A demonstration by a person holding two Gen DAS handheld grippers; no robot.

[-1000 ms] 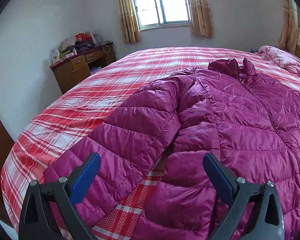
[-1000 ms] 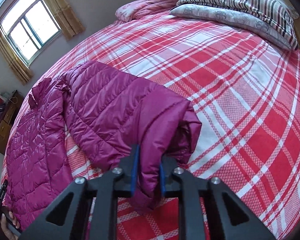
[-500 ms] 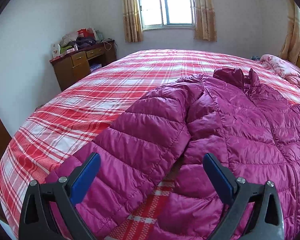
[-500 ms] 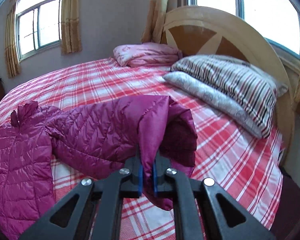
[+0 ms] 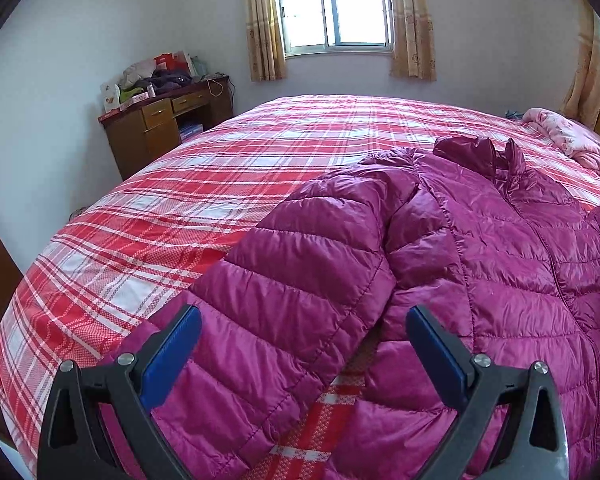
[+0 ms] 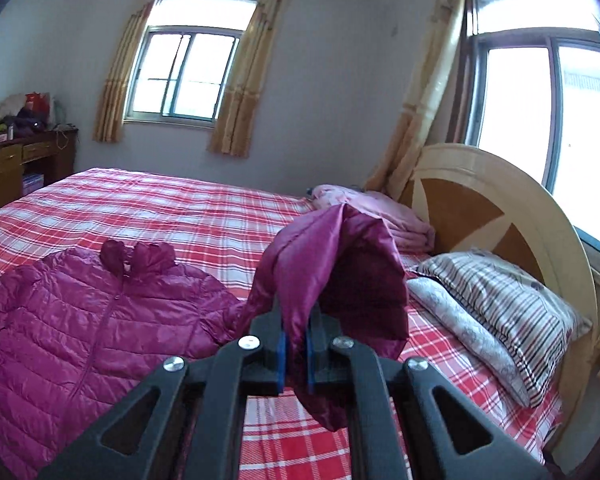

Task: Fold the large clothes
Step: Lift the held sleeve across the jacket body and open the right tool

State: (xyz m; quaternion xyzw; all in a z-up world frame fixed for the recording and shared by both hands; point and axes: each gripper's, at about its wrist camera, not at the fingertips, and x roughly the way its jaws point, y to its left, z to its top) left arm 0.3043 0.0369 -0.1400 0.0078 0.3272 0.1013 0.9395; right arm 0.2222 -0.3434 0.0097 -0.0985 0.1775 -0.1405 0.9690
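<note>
R gripper [image 6: 296, 344] is clamped on the cuff of the jacket's sleeve [image 6: 332, 264], lifted clear of the bed [image 6: 180, 208]; the sleeve runs back from the jaws toward 9 o'clock, where the jacket [image 6: 92, 320] lies flat, zip up, collar at 12. So the fold goes sideways, R to L, across the body. L gripper [image 5: 300, 356] hangs wide open, nothing between the pads, over the other sleeve [image 5: 300, 264], which runs from 6 up to the shoulder at 1. R is nearer the job.
</note>
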